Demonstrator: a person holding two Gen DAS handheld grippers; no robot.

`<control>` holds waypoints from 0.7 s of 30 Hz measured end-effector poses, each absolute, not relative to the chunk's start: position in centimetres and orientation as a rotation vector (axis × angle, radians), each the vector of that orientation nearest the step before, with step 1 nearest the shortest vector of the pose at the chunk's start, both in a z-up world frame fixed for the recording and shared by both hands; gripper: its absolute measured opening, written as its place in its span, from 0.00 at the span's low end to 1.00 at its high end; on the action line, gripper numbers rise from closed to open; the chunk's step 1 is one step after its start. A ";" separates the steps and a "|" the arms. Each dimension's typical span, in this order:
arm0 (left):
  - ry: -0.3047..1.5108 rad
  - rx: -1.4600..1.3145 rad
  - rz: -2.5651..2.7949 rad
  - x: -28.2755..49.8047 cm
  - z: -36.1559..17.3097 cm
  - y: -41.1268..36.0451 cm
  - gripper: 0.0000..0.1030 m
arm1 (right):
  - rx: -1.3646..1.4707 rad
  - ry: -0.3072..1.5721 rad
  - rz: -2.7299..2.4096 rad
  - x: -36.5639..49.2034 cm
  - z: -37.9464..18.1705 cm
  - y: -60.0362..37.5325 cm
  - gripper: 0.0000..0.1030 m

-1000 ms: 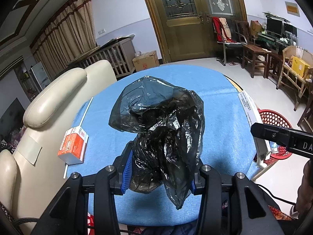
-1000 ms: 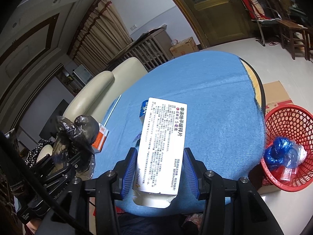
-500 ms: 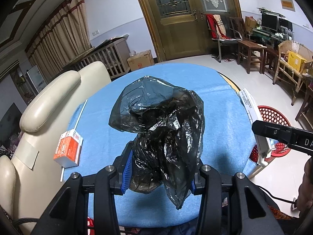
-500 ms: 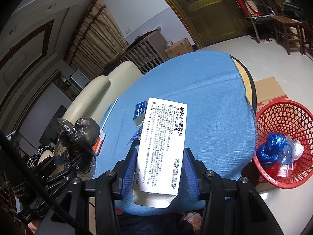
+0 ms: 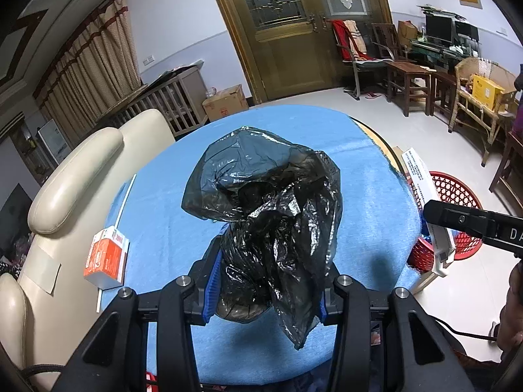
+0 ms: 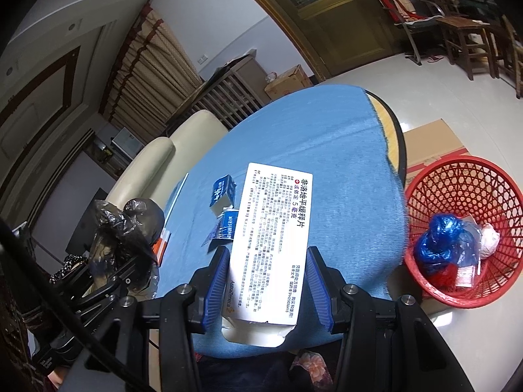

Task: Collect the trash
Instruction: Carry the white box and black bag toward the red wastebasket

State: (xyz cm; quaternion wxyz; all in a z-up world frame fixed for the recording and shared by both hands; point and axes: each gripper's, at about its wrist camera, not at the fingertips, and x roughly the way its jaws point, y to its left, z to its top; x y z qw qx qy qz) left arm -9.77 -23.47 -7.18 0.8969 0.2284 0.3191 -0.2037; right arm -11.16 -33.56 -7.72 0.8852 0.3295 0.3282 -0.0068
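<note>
Carrying trash: right gripper (image 6: 268, 281) squeezes the white box (image 6: 273, 238), left gripper (image 5: 266, 285) the black bag (image 5: 268, 215); the red basket (image 6: 457, 196) should come next

Our left gripper (image 5: 266, 285) points down a bit, and its blue pads squeeze a crumpled black bag (image 5: 271, 219). Our right gripper (image 6: 268, 282) tips down too, off to the right, with its two pads tight on the sides of a white box (image 6: 273, 238).

table (image 6: 327, 150): two small boxes (image 6: 223, 190) on it | basket (image 6: 457, 176) right, on floor
</note>
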 end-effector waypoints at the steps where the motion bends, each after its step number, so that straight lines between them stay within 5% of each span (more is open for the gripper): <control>1: 0.661 0.475 -0.426 -9.7 -7.2 -23.4 0.46 | 0.691 0.682 -0.019 -11.4 -7.8 -33.7 0.49; 21: 0.651 0.514 -0.511 -9.1 -6.7 -22.7 0.46 | 0.749 0.676 -0.068 -15.1 -8.5 -34.9 0.49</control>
